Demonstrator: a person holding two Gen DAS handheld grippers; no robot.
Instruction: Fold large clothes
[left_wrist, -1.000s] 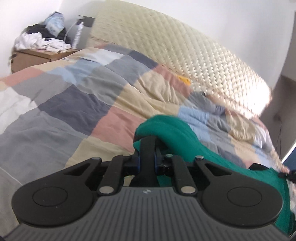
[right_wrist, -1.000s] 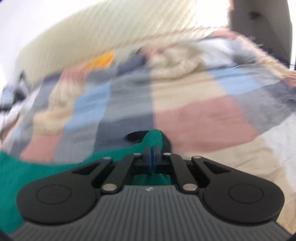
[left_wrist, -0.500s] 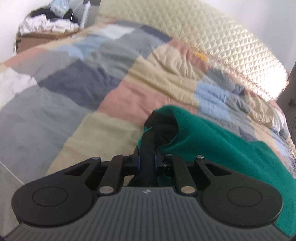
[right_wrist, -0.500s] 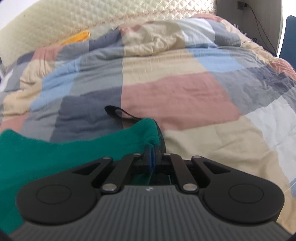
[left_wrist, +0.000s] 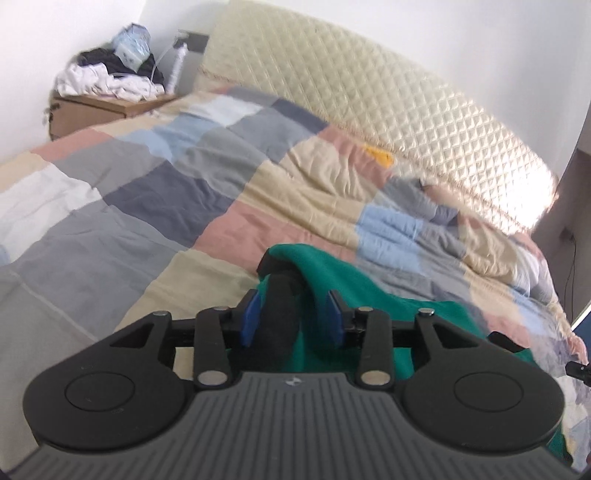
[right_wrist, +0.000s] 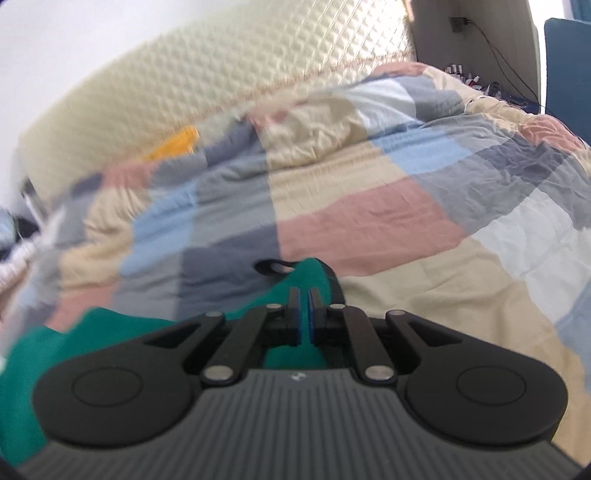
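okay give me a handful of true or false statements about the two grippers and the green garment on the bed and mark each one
1. The left gripper is open, its blue pads apart on either side of the green garment. True.
2. The right gripper is wide open and holds nothing. False: it is shut on the green garment.
3. The garment lies over a patchwork quilt. True.
4. The garment is red. False: it is green with black trim.
5. A quilted cream headboard stands behind the bed. True.
6. The cardboard box beside the bed is bare on top. False: a pile of clothes sits on it.
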